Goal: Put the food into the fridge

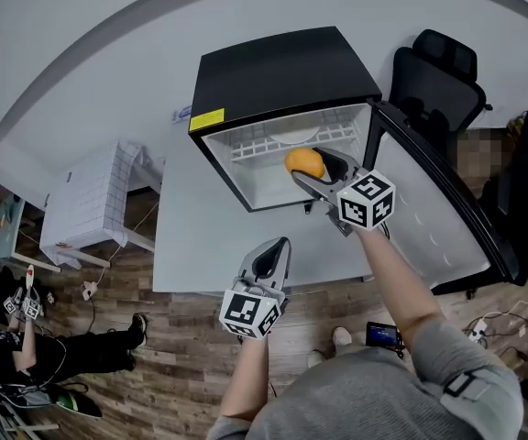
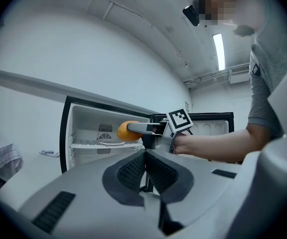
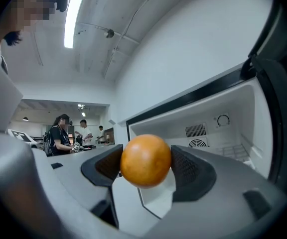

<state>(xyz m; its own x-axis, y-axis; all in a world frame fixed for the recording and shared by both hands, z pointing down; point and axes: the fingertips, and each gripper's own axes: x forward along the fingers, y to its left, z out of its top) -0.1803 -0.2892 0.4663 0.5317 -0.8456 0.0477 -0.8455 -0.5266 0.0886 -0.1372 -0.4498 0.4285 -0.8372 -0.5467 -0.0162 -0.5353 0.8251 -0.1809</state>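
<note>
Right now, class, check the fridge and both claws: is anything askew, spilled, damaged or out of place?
Nothing stands out. The fridge sits upright with its door open, the right claw is shut on an orange at the opening, and the left claw is shut and empty. No spill or damage shows.

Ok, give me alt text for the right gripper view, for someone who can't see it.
The right gripper holds an orange between its jaws, in front of the open fridge, whose white inside shows two vents and a dial. At far left, people stand in a room beyond.
</note>
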